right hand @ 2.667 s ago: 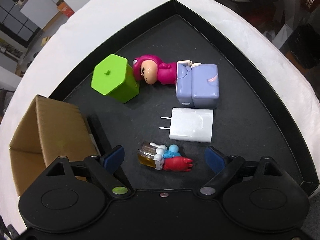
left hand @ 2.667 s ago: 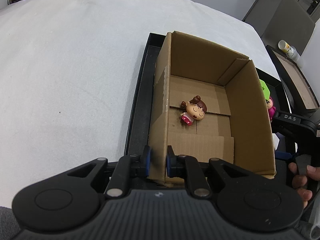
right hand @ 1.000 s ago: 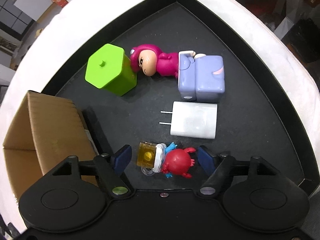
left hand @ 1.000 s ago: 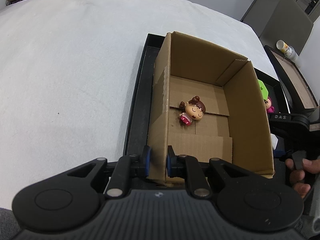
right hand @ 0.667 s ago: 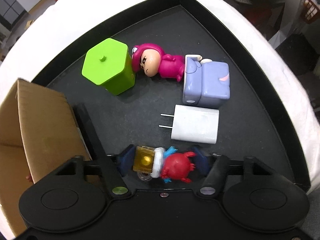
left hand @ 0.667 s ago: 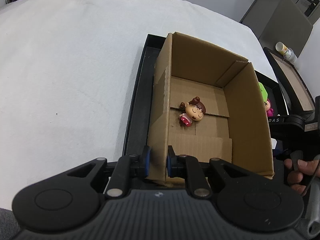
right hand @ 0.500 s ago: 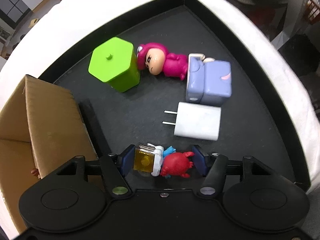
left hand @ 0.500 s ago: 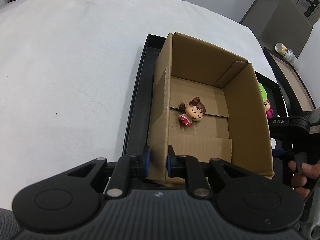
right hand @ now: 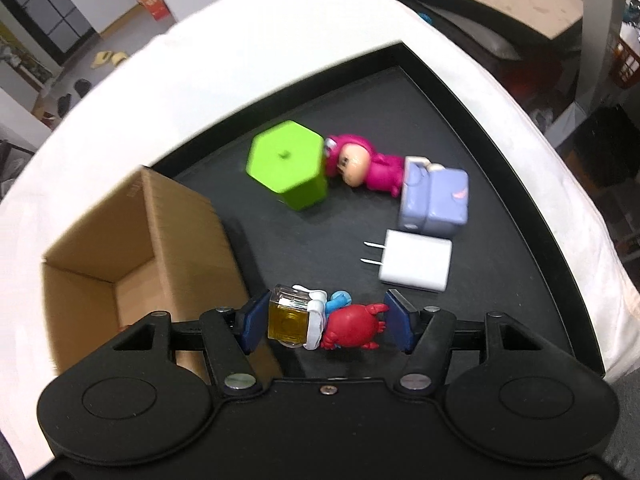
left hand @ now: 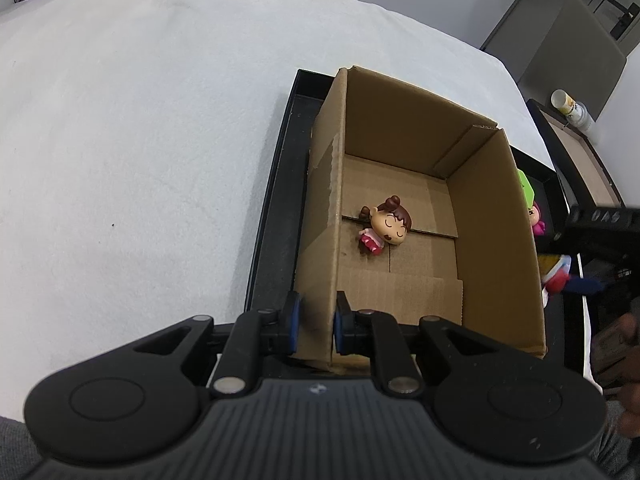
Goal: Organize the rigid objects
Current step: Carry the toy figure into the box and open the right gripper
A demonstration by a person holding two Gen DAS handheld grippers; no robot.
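In the left wrist view, the left gripper [left hand: 314,322] is reaching forward and down at the near corner of the cardboard box [left hand: 496,216], its blue pads clamping the box's left wall between them. The box is sitting open-topped in a black tray [left hand: 272,208] on the white-covered counter [left hand: 132,152]. A small doll with brown hair [left hand: 382,228] is lying on its back on the box floor, near the left wall. At the right edge the right gripper [left hand: 580,280] is coming into frame, partly cut off, carrying a red and blue figure [left hand: 556,278] just outside the box's right wall; the hand behind it is blurring into a dark shape. A green block [left hand: 525,186] and a pink figure [left hand: 536,220] are peeking over that wall, mostly hidden.

In the right wrist view, the right gripper [right hand: 326,322] is hovering above the tray [right hand: 520,184], tilting downward, its fingers gripping the red and blue figure [right hand: 332,322] end to end, clear of the tray floor. The box [right hand: 176,236] is lying to the left, its interior only partly showing. Farther out, the green block [right hand: 290,164] is touching the head of the pink figure [right hand: 364,168], whose feet are meeting a lavender block toy [right hand: 434,204]. A white charger [right hand: 416,262] is lying just beside that toy. This view is slightly blurring.
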